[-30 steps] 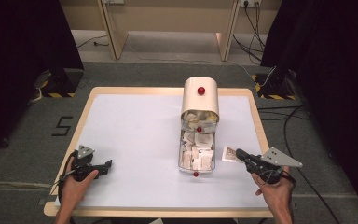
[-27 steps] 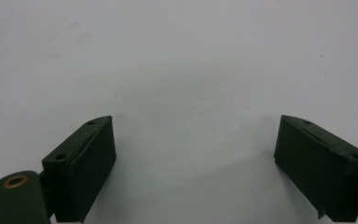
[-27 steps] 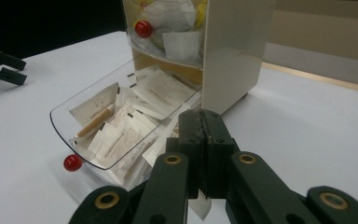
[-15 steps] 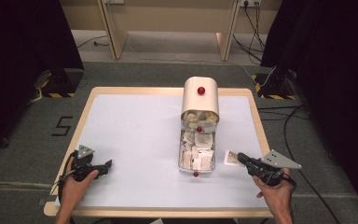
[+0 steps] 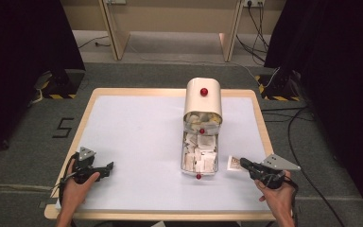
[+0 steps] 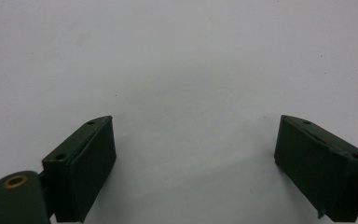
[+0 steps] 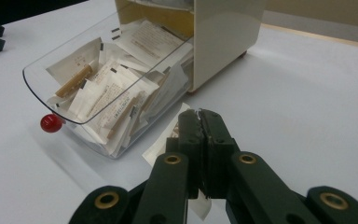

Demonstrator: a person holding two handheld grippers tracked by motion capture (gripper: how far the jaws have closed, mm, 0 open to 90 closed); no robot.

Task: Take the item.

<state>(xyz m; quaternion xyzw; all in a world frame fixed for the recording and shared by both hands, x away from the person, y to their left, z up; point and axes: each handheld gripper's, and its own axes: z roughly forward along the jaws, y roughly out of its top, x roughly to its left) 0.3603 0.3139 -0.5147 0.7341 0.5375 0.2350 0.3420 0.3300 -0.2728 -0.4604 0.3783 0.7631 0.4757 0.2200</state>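
Observation:
A cream box (image 5: 203, 97) with a red knob stands at the table's far middle. Its clear drawer (image 5: 199, 153) is pulled out toward me and holds several paper packets (image 7: 107, 93); a red knob (image 7: 51, 122) sits on the drawer front. My right gripper (image 5: 242, 164) is just right of the drawer, shut on one paper packet (image 5: 234, 163) held low over the table. In the right gripper view the jaws meet on that packet (image 7: 165, 137). My left gripper (image 5: 108, 167) rests at the near left, open, nothing between its fingers (image 6: 81, 163).
The white table top (image 5: 137, 132) has a wooden rim. Cables and black stands lie on the floor at both far corners. A wooden frame stands behind the table.
My right gripper has drawn back to the right, away from the drawer, carrying the packet. The left gripper has not moved.

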